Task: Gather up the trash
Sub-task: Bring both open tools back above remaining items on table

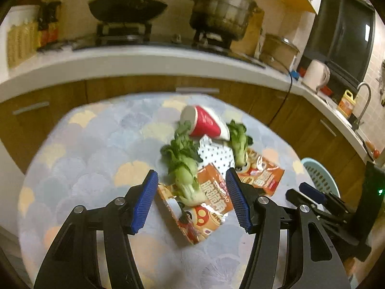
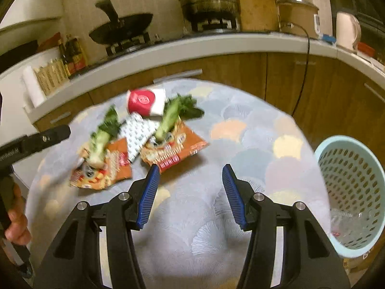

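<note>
We can make out only large blurred white characters on the near orange plastic snack wrapper point(image 1: 211, 200) and a small white round emblem on the red paper cup point(image 2: 142, 101), neither legible.

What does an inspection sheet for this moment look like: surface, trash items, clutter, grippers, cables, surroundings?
Surface: round table under a scallop-patterned cloth.
Job's things: two orange snack wrappers, two bok choy, red paper cup on its side, dotted paper, all clustered; blue basket at the table's right edge.
Clutter: nothing seen.
Grippers: left gripper open over the near wrapper; right gripper open, empty.
Cables: black cord hanging from the counter.
Surroundings: wok, steamer pot, kettle.
</note>
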A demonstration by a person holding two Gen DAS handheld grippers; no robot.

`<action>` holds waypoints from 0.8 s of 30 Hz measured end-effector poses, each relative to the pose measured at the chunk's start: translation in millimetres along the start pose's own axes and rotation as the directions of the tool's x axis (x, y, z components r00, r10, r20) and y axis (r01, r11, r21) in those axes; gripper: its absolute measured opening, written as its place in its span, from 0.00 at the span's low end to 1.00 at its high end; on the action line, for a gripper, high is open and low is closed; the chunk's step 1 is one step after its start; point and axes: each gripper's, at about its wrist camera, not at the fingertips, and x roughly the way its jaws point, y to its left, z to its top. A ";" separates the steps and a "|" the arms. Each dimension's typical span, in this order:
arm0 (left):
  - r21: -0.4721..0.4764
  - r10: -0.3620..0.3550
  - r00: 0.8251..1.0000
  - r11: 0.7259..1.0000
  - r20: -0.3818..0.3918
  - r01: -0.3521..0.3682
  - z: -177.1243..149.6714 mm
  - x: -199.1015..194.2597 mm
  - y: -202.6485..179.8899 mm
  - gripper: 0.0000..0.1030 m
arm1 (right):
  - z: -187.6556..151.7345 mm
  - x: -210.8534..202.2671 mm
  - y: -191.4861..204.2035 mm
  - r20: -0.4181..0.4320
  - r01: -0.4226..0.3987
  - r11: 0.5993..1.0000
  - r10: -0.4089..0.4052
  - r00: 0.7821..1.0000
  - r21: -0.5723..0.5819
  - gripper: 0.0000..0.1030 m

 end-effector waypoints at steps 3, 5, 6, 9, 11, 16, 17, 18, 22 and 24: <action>0.020 0.023 0.999 1.000 -0.048 -0.022 2.9 25.0 -1.3 0.55 | 1.0 -2.3 -1.8 0.021 -0.010 1.000 0.010 1.000 -0.002 0.49; 0.011 0.029 0.996 1.000 -0.079 -0.028 6.6 42.4 1.0 0.55 | 0.9 -1.1 -3.9 0.016 -0.016 1.000 0.016 1.000 0.004 0.49; 0.005 0.037 0.995 0.999 -0.096 -0.037 8.3 50.9 2.4 0.55 | 0.8 -2.0 -4.2 0.021 -0.016 1.000 0.016 1.000 0.004 0.49; -0.003 0.061 0.992 0.998 -0.115 -0.061 10.8 65.6 8.2 0.54 | 0.9 -5.0 -3.5 0.038 -0.022 1.000 0.022 0.999 -0.002 0.49; -0.021 0.056 0.990 0.998 -0.131 -0.060 11.8 72.9 14.0 0.48 | 1.7 -6.5 -3.0 0.039 -0.029 1.000 0.029 0.999 -0.004 0.49; -0.047 -0.025 0.994 0.999 -0.110 0.020 8.5 68.9 20.9 0.29 | 21.2 -22.0 2.8 0.067 -0.043 0.999 0.043 0.997 -0.010 0.49; -0.048 -0.025 0.996 0.999 -0.091 0.021 7.4 65.9 21.4 0.28 | 28.3 -24.8 5.7 0.074 -0.048 0.999 0.049 0.996 -0.017 0.49; -0.046 -0.028 0.997 0.999 -0.076 0.025 6.1 63.8 21.8 0.28 | 33.5 -26.5 8.8 0.078 -0.051 0.998 0.053 0.996 -0.025 0.49; -0.111 -0.112 0.994 0.988 -0.010 0.110 5.2 50.8 31.1 0.28 | 62.2 -19.5 21.7 0.072 -0.051 0.998 0.054 0.996 -0.039 0.49; -0.122 -0.137 0.990 0.983 0.036 0.140 5.3 41.1 33.6 0.28 | 71.0 -9.0 25.6 0.062 -0.034 0.999 0.036 0.997 -0.036 0.49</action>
